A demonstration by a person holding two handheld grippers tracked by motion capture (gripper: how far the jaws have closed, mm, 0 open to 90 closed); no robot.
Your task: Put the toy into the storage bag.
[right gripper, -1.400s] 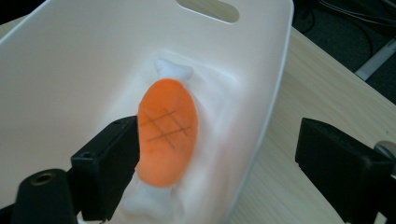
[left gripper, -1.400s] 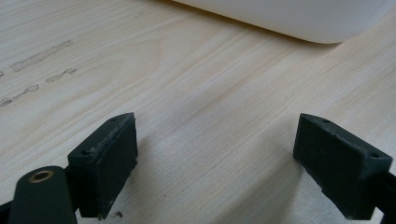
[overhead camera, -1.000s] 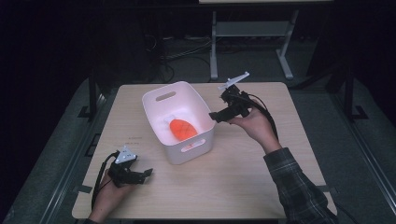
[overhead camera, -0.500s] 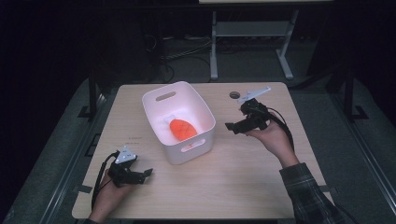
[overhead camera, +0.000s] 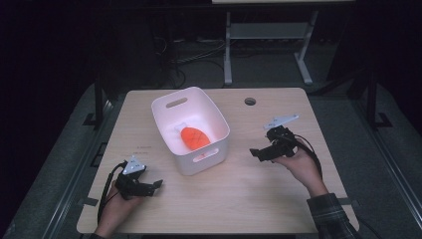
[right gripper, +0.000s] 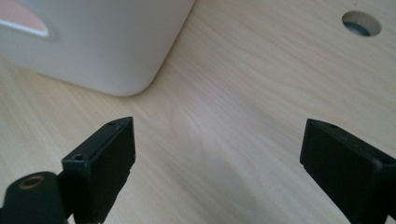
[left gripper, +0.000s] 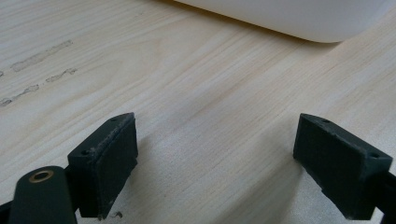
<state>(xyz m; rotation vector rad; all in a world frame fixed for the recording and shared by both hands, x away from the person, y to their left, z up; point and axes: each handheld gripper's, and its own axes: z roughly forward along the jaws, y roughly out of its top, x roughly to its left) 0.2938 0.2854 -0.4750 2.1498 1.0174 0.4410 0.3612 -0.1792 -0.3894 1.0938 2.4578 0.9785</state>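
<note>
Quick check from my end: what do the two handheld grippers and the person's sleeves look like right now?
Both are black two-jaw tools. The left gripper and right gripper each carry a grey three-cornered plate and trail a black cable. Their pads are flat black blocks with small screw holes. The right forearm wears a dark plaid sleeve.

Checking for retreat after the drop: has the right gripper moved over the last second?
Yes. The right gripper has pulled back from beside the white bin, toward the person's edge of the table.

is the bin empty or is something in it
Not empty. The high view shows an orange thing lying on the floor of the upright white bin.
</note>
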